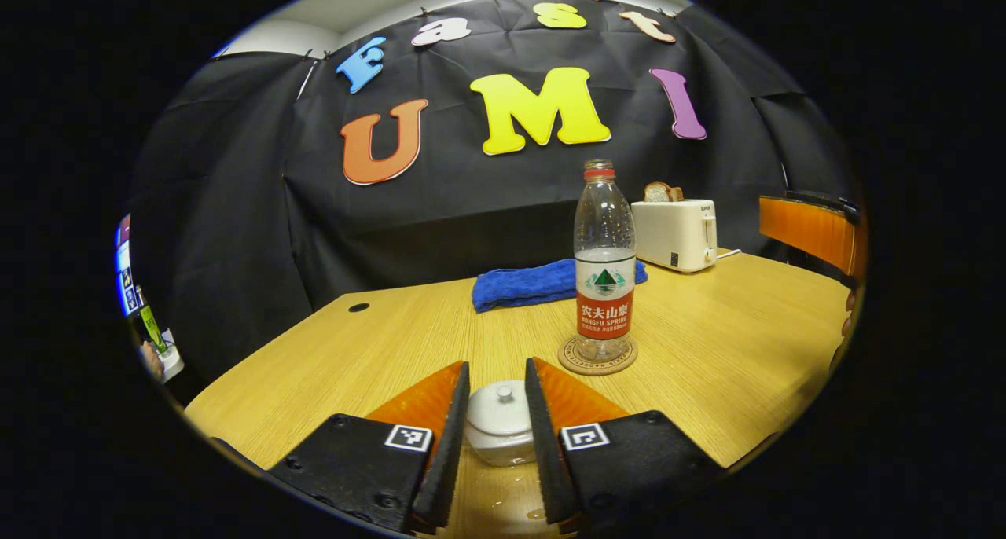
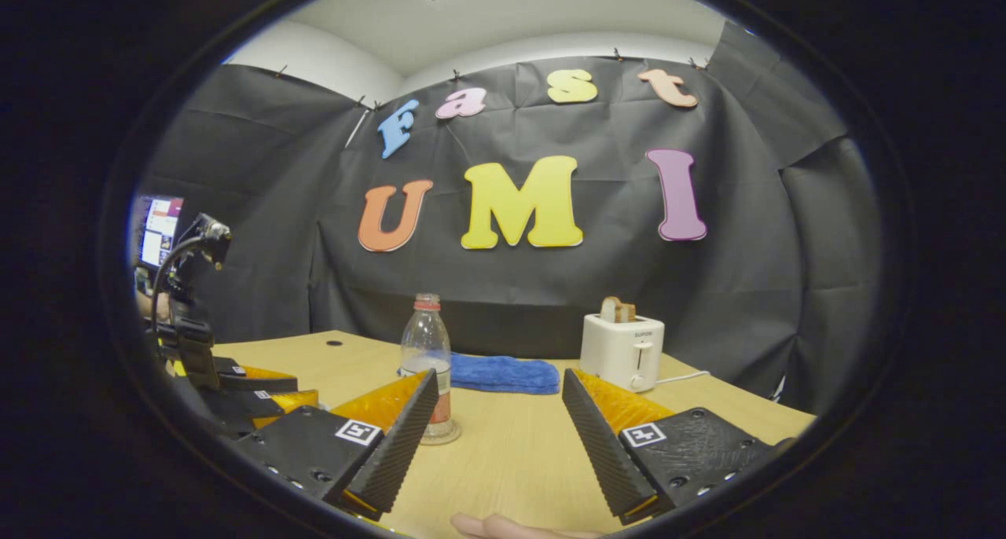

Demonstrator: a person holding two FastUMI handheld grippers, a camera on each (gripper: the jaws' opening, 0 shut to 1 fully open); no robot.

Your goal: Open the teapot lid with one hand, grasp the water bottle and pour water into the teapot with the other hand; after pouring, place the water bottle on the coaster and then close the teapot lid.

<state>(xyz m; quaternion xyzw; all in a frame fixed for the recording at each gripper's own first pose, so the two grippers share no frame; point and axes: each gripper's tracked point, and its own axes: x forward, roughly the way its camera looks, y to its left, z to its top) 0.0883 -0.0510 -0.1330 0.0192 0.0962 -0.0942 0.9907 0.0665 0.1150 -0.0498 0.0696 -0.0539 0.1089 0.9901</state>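
Both fingers of the left gripper [image 1: 497,425] stand apart around the white teapot [image 1: 500,423], hiding its sides. The right gripper [image 2: 499,437] is apart, empty. The water bottle [image 1: 603,264] stands on the coaster [image 1: 597,357], farther right.

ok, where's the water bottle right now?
Left gripper view: the water bottle stands upright on the coaster, right of centre on the table, in front of the blue towel, toaster behind-right.

Your left gripper [image 1: 497,421] fingers hide both sides of the teapot [image 1: 500,425]. In the right gripper view, one finger [image 2: 401,437] covers the water bottle's [image 2: 425,342] lower part, and your hand [image 2: 511,528] is cut off below.
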